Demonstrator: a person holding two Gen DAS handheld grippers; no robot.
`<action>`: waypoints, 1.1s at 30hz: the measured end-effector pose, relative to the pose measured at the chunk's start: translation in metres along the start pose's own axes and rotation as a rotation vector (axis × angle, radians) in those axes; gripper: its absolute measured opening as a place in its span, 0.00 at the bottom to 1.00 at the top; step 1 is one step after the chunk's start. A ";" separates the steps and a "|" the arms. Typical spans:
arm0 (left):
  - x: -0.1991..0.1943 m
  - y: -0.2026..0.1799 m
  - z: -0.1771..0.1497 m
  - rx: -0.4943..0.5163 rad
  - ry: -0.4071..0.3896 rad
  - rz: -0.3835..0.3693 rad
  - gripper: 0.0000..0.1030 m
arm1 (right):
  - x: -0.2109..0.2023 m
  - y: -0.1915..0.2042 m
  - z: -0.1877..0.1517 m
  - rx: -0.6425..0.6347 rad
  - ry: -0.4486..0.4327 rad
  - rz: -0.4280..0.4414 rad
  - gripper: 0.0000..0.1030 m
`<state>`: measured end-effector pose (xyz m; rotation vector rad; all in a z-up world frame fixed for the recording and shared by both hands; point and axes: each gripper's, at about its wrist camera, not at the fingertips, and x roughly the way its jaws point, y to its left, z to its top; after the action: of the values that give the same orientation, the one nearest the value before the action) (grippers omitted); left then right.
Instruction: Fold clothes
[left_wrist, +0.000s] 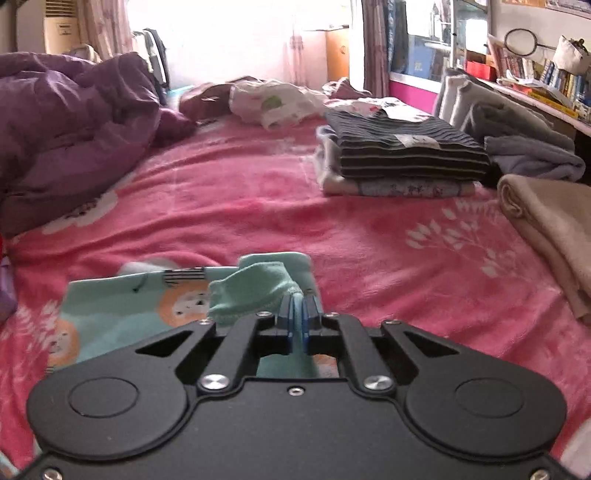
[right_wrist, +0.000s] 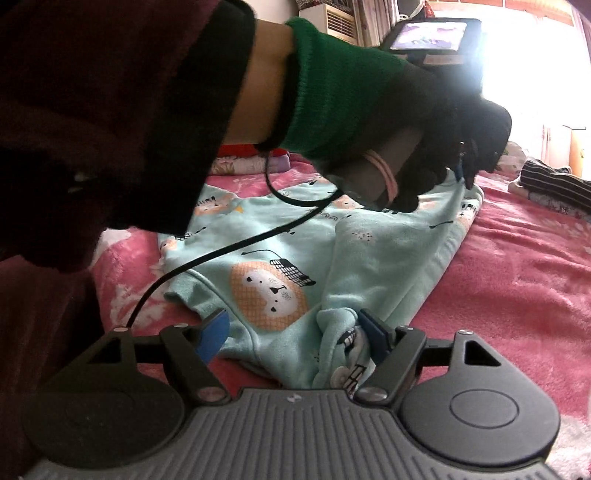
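A mint-green child's garment (right_wrist: 373, 266) printed with orange lion faces lies spread on the pink bed. My left gripper (left_wrist: 298, 308) is shut on a bunched edge of this garment (left_wrist: 255, 291) at its far end. In the right wrist view a gloved hand (right_wrist: 369, 110) holds that left gripper (right_wrist: 463, 175), pinching the far corner of the cloth. My right gripper (right_wrist: 295, 332) stands open over the near edge. Its blue pads (right_wrist: 214, 332) are wide apart, and a rumpled fold (right_wrist: 340, 332) rests against the right finger.
A stack of folded clothes (left_wrist: 399, 155) topped by a striped piece sits at the back right of the pink blanket (left_wrist: 240, 206). A purple duvet (left_wrist: 74, 129) is heaped on the left. A beige folded cloth (left_wrist: 546, 229) and grey garments (left_wrist: 517, 133) lie on the right. A black cable (right_wrist: 221, 251) crosses the garment.
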<state>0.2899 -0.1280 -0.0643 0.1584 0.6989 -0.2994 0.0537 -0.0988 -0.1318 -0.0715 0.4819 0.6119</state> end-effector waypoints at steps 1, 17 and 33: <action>0.000 0.001 -0.001 -0.003 0.006 -0.008 0.16 | 0.000 -0.001 0.000 0.009 0.001 0.003 0.74; -0.038 0.049 -0.012 -0.109 -0.093 -0.064 0.20 | -0.012 0.008 -0.005 -0.018 -0.025 -0.026 0.74; -0.082 0.075 -0.034 -0.189 -0.098 -0.106 0.25 | -0.015 0.003 -0.010 0.008 0.057 -0.015 0.79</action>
<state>0.2338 -0.0307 -0.0330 -0.0727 0.6361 -0.3387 0.0373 -0.1066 -0.1333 -0.0856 0.5388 0.5944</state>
